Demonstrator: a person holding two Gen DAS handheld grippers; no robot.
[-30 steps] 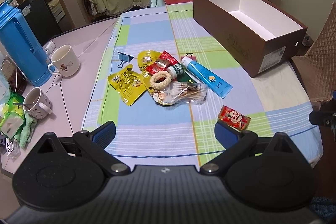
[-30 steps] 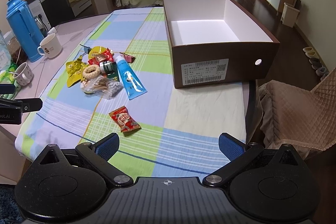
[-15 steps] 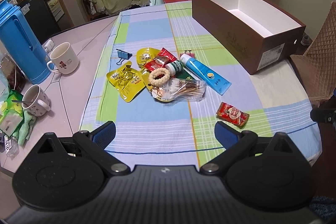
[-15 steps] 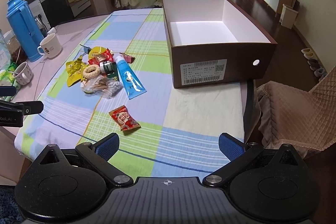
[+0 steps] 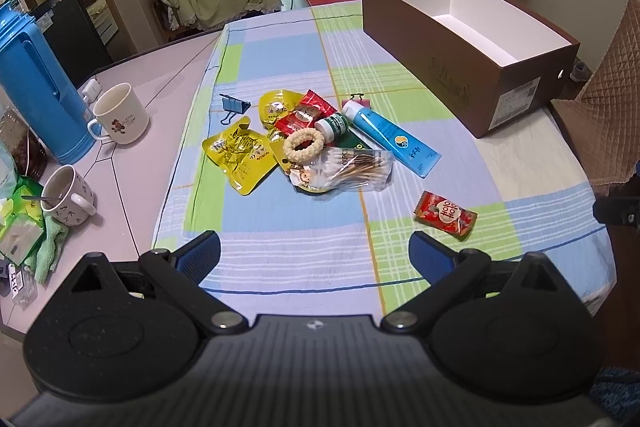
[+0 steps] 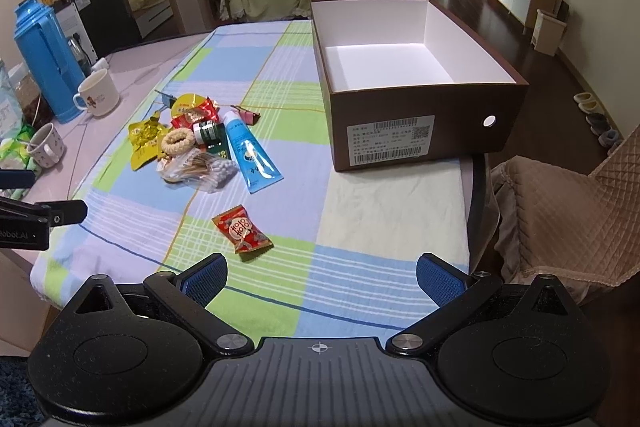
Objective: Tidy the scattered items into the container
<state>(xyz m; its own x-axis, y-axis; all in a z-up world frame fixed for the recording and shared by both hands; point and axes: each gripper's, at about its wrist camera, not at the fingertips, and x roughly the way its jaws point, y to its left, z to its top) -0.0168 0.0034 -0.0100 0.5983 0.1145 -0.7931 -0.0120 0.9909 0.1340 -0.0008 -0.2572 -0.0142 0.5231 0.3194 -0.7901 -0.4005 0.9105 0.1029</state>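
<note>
An empty brown box (image 5: pixel 472 67) (image 6: pixel 420 123) with a white inside stands on the checked tablecloth at the right. Left of it lies a pile: a blue tube (image 5: pixel 394 137) (image 6: pixel 250 151), yellow pouches (image 5: pixel 240 155), red packets (image 5: pixel 304 113), a beige ring (image 5: pixel 303 146) (image 6: pixel 178 141), a bag of cotton swabs (image 5: pixel 352 169) (image 6: pixel 204 169) and a blue binder clip (image 5: pixel 232 107). A red snack packet (image 5: pixel 445 214) (image 6: pixel 241 231) lies alone nearer the front edge. My left gripper (image 5: pixel 314 255) and right gripper (image 6: pixel 320 277) both stand open over the front edge, holding nothing.
A blue thermos (image 5: pixel 36 91), a white mug (image 5: pixel 120 115) and a patterned cup with a spoon (image 5: pixel 68 201) stand on the bare table at the left, beside green packets and a cloth (image 5: pixel 24 227). A quilted chair (image 6: pixel 560 211) sits at the table's right end.
Both grippers have drawn back slightly from the table, so the items look a little farther away. Nothing on the table has moved, and both stay open.
</note>
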